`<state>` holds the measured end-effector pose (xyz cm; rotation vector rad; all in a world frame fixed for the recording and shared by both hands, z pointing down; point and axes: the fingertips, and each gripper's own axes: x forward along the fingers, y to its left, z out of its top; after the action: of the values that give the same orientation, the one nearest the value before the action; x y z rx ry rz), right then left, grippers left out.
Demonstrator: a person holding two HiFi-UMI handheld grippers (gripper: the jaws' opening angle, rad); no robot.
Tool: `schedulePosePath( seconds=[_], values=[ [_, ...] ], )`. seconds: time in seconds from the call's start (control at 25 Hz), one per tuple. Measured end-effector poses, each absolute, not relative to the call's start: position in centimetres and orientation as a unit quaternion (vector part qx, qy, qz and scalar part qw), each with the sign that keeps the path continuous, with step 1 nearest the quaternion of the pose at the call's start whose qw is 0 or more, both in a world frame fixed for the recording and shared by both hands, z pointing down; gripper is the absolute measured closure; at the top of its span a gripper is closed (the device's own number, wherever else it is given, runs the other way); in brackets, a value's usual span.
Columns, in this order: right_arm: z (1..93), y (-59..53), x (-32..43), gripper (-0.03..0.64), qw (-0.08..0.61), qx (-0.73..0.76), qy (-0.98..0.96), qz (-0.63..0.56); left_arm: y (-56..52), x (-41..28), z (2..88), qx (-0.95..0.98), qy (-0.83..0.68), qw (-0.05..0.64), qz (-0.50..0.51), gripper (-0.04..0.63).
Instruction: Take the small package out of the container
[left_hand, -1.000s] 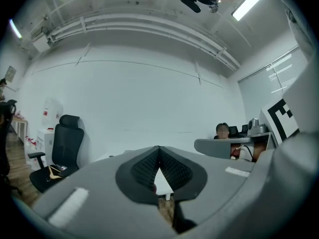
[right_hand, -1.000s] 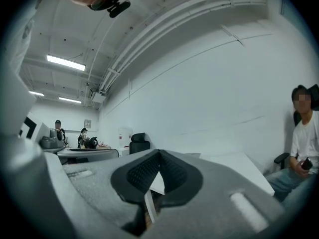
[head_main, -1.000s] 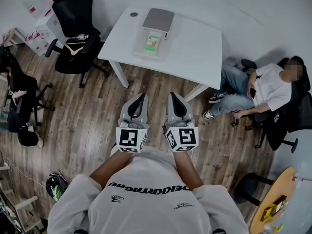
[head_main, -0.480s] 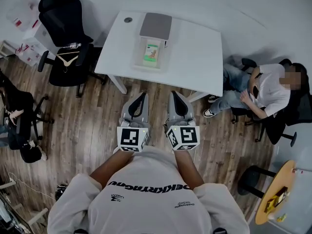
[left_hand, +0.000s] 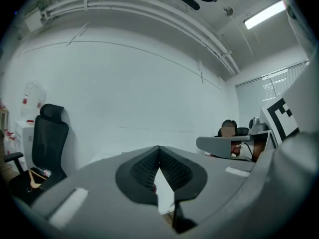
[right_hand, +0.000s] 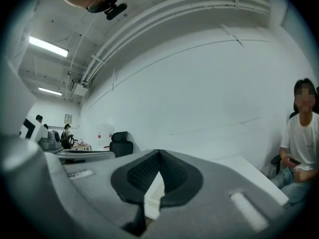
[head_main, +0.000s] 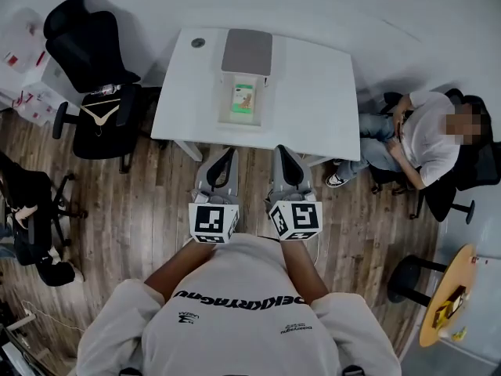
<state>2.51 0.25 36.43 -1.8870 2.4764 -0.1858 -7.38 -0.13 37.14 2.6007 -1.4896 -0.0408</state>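
A white table (head_main: 321, 92) stands ahead of me. On it sits a clear open container (head_main: 262, 106) with a small green and white package (head_main: 245, 100) lying inside. A grey lid (head_main: 246, 52) lies just behind the container. My left gripper (head_main: 227, 155) and right gripper (head_main: 279, 150) are held side by side over the wooden floor, their tips at the table's near edge, short of the container. In the left gripper view the left gripper (left_hand: 159, 148) has its jaws meeting with nothing between them. The right gripper (right_hand: 159, 153) looks the same in the right gripper view.
A black office chair (head_main: 86, 53) with a wooden hanger (head_main: 98, 114) on it stands left of the table. A seated person (head_main: 427, 139) is close to the table's right side. A round wooden table (head_main: 450, 304) is at the lower right, another dark chair (head_main: 27, 210) at far left.
The table and container have come nearer and more central in the head view as I step toward them. Both grippers keep the same pose and stay shut.
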Motion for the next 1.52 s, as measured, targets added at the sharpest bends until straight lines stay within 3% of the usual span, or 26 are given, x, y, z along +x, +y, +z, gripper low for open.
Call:
schedulePosePath(
  seconds=[1.52],
  values=[
    [40.0, -9.9, 5.1, 0.615, 0.005, -0.618, 0.781, -0.091, -11.0, -5.4, 41.1, 0.860, -0.500, 0.100, 0.029, 0.592]
  ],
)
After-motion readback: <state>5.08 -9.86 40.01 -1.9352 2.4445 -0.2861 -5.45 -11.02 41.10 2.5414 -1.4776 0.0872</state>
